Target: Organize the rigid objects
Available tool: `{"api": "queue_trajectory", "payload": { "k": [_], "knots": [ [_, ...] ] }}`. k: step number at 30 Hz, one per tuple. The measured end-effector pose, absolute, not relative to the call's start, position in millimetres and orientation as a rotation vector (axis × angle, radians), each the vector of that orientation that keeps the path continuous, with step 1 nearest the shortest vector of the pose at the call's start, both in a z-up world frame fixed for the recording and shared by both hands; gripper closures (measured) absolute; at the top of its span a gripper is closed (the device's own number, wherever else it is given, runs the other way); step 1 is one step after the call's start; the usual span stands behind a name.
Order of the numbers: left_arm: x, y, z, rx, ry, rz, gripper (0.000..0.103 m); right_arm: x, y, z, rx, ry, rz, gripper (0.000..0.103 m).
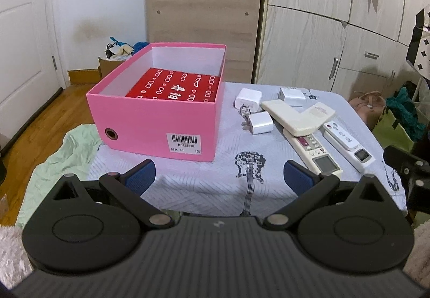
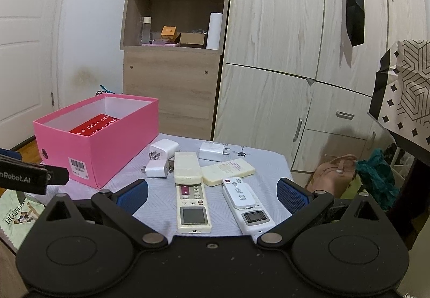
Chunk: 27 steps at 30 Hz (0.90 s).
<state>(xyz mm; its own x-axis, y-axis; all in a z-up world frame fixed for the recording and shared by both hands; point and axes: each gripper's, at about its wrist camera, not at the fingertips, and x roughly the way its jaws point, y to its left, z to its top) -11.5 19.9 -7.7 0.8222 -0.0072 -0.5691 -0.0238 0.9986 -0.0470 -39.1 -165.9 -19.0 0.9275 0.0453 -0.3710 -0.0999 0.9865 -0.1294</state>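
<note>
Sorting barely begun: remotes and chargers lie loose beside the box.

The pink box (image 1: pixel 161 120), left of centre, holds only a red packet (image 1: pixel 174 88) (perhaps already sorted); three remotes (image 2: pixel 192 198) and three white chargers (image 2: pixel 164 149) wait on the tabletop (image 1: pixel 215 177). Left gripper (image 1: pixel 217 177) and right gripper (image 2: pixel 212 193) hover, jaws spread, empty.

A white door (image 1: pixel 21 37), wooden floor (image 1: pixel 40 120), open shelf unit (image 2: pixel 174 2) and pale wood-grain wardrobe (image 2: pixel 282 43) surround the table.

"nRobot.AI" is printed on the black left gripper body (image 2: pixel 32 177); "COMFORT" is seen on a paper booklet (image 2: pixel 16 214).
</note>
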Motion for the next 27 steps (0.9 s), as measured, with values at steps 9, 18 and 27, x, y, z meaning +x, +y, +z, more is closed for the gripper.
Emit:
{"api": "queue_trajectory", "payload": {
  "k": [9,18,27],
  "knots": [
    [-10,22,-4,-0.1,0.692,-0.014,0.0,-37,-165,-20,-0.161,0.38,0.079,0.0],
    [-24,15,26,0.074,0.638,-0.062,0.0,-40,-176,8,-0.111,0.354,0.134,0.0],
    [-13,24,107,0.181,0.541,-0.169,0.0,-7,-197,81,0.078,0.45,0.44,0.0]
  ]
}}
